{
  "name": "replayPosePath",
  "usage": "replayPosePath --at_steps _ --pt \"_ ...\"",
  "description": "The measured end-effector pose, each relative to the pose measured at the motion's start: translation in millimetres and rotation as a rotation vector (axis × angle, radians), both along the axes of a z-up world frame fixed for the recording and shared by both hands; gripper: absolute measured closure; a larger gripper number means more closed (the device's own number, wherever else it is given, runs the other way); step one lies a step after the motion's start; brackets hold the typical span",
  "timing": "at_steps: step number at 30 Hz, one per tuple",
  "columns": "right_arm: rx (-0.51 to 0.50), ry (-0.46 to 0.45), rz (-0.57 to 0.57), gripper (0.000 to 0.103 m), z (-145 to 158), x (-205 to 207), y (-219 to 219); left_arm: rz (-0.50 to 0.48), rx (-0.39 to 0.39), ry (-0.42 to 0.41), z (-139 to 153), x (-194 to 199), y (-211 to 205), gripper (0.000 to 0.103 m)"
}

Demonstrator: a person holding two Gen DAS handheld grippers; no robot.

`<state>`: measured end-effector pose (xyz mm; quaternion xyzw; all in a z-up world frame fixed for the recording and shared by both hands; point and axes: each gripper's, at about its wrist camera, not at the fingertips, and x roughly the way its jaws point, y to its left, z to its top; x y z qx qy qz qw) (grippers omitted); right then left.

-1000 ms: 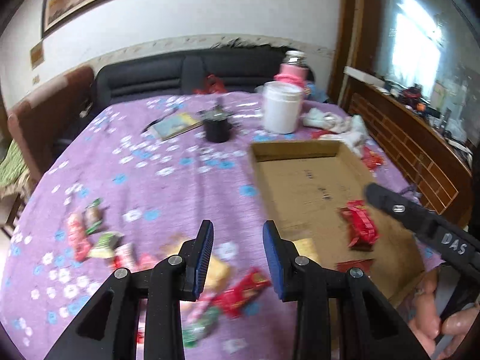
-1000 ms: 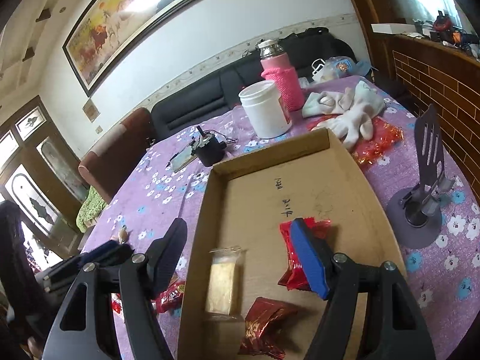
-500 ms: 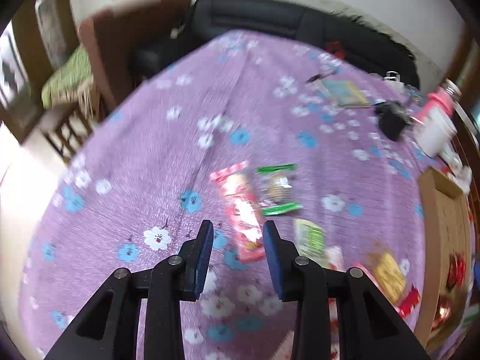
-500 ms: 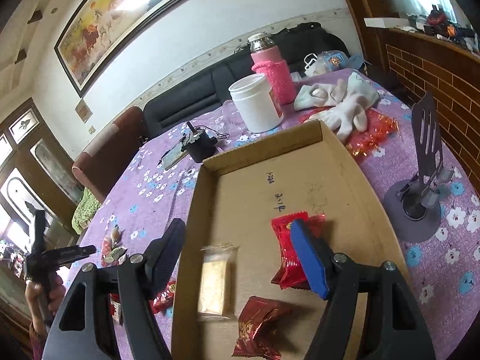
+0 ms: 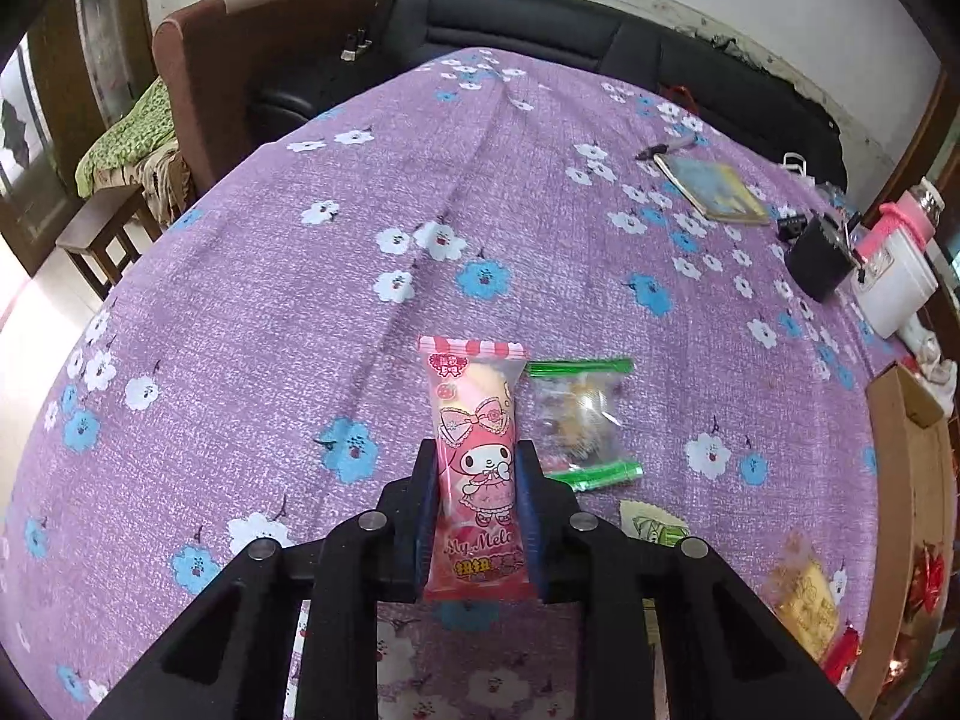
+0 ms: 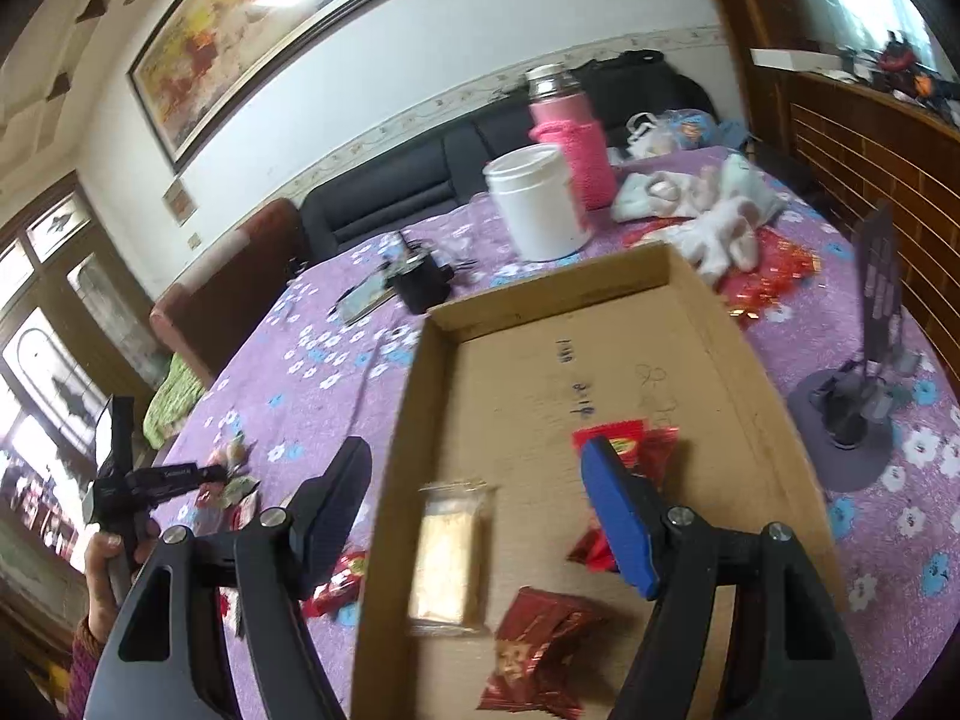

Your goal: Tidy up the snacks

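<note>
A pink cartoon-printed snack packet (image 5: 474, 450), lying on the purple flowered desk (image 5: 300, 276), is pinched by the just-closing left claw (image 5: 475, 516), a green-edged clear packet (image 5: 579, 420) touching at three o'clock, while the right claw (image 6: 480, 516) is held wide and empty over the cardboard tray (image 6: 708, 324).

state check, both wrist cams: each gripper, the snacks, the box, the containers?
left gripper: jaws just closed, shut on pink snack pack
right gripper: open, empty, over cardboard box
cardboard box: open-topped, holds red packets and a clear-wrapped bar
green-edged snack: flat on tablecloth
white jar: upright, lidded
pink flask: upright
</note>
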<state>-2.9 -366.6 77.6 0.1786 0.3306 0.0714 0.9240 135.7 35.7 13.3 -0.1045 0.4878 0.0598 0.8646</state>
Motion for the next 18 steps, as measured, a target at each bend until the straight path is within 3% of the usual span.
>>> replayPosePath --at_steps 3,6,9,11,18 --pt "0.0 -0.011 0.123 0.031 0.8 0.3 19.4 0.009 0.012 -0.028 6.1 -4.6 7.0 0.079" --pt "-0.013 -0.026 0.32 0.031 2.1 -5.3 55.4 0.005 0.003 -0.075 17.8 -9.5 13.2 0.079" --pt "0.067 0.018 0.536 0.031 -1.5 -9.4 94.5 0.006 0.022 -0.119 27.8 -14.1 16.3 0.079" --pt "0.063 0.067 0.641 0.031 -3.7 -10.6 124.5 0.008 0.034 -0.134 30.9 -15.6 18.0 0.079" --pt "-0.138 0.194 0.764 0.031 -18.0 8.2 201.4 0.006 0.003 -0.139 32.8 -15.8 24.4 0.079"
